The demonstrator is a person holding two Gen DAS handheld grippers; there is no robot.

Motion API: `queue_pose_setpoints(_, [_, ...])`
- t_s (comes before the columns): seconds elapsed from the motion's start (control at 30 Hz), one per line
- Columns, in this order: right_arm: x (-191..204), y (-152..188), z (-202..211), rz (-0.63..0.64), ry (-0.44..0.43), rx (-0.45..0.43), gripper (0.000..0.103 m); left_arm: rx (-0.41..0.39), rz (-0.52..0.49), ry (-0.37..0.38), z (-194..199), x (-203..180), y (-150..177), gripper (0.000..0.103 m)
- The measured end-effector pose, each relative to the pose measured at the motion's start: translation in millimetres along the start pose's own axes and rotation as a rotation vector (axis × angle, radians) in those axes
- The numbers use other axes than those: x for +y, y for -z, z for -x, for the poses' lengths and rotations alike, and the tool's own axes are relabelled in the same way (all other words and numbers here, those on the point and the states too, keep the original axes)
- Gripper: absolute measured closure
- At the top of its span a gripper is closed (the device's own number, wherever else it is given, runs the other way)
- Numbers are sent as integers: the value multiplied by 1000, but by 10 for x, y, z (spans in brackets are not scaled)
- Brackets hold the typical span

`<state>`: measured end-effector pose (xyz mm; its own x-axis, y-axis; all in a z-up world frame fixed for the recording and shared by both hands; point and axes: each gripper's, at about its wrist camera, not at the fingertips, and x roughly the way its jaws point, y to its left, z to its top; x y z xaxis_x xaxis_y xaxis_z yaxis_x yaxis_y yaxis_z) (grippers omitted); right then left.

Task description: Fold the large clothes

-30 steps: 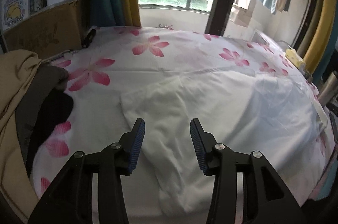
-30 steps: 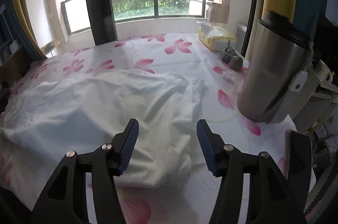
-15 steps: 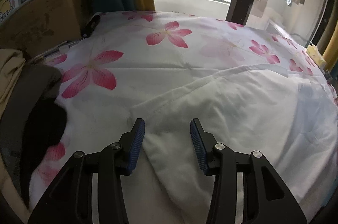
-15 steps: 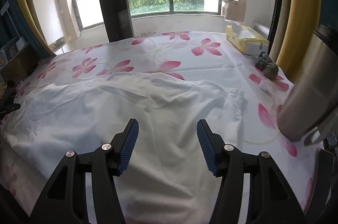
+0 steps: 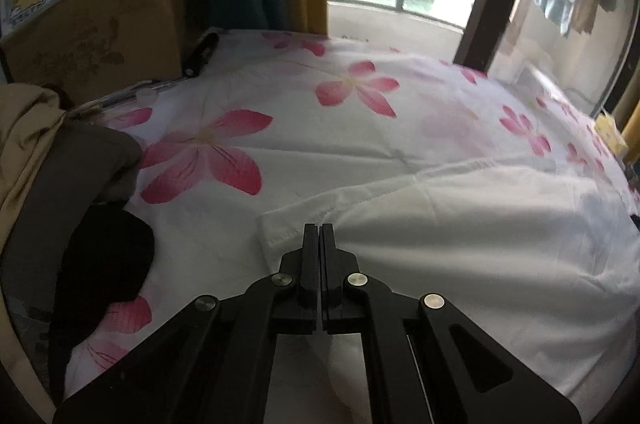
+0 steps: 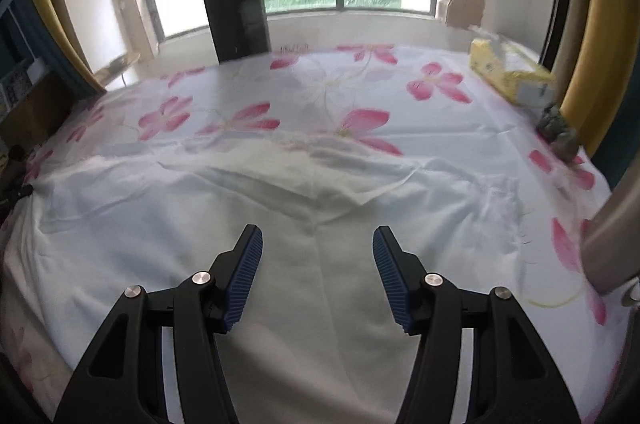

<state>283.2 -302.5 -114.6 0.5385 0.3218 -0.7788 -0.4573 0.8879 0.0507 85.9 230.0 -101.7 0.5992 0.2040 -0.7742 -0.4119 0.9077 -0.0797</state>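
The left gripper (image 5: 319, 229) has its jaws pressed together at the hemmed corner of the white garment (image 5: 460, 244); the tips sit on the cloth just inside the stitched edge, and whether any fabric is actually caught between them cannot be told, since no fold shows in the seam where the jaws meet. To do this step well, that pinch should take the hem itself and only the garment, not the flowered bedsheet (image 5: 280, 96) beneath, so a small test lift is wise before any pull. To the left of those jaws lies a heap of tan, grey and black clothes (image 5: 68, 192), well apart from the corner, and it should stay clear of the fold. The right gripper (image 6: 318, 256) holds its jaws spread, hovering over the middle of the garment (image 6: 240, 208) with a raised crease running up between them and nothing gripped. My judgement is that it should go down onto an edge or corner matching the left one, then close, so both hands can carry the cloth over evenly. The garment itself is white, thin and soft, spread wide across the bed ahead of both pairs of jaws, rumpled, with one ridge of slack beyond the right jaws. A steel flask (image 6: 612, 244) stands to the right of them, near the cloth's edge, and could be knocked.
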Motion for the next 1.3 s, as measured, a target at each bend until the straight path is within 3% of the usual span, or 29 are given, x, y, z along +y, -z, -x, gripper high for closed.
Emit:
queue_pose_setpoints(0.03, [-6,-1,-36,-7,2,10,45,1,-9,-6,19,-32,-3,102])
queue_pose_setpoints(0.1, [-21,-8,-61,-21,1,13,45,-10,-1,-3,79,-84,-15,87])
queue_pose_setpoints(0.13, [-24,-15,-61,-24,3,13,45,-17,4,0,115,-117,-23,65])
queue_pose_setpoints(0.17, [-21,-25,-53,-24,7,10,45,-36,10,9,172,-163,-33,53])
queue_pose_setpoints(0.33, [109,-141,16,16,-51,-26,45,-89,-51,111,382,-549,-93,53])
queue_pose_setpoints(0.47, [256,-202,-107,61,-73,6,45,-74,-111,246,376,-973,-64,53])
queue_pose_setpoints(0.57, [293,-170,-211,71,-62,36,44,-35,-154,305,297,-1224,22,53])
queue_pose_setpoints(0.73, [162,-68,-209,58,6,49,30,81,-189,295,31,-1404,207,51])
queue_pose_setpoints(0.97, [-9,22,82,28,67,-6,30,22,-167,252,228,-1375,207,48])
queue_pose_setpoints(1.2, [382,135,427,129,-67,-81,30,-46,-276,396,534,-1851,263,48])
queue_pose_setpoints(1.3, [682,224,469,249,-50,-99,29,-8,-273,486,510,-2053,344,37])
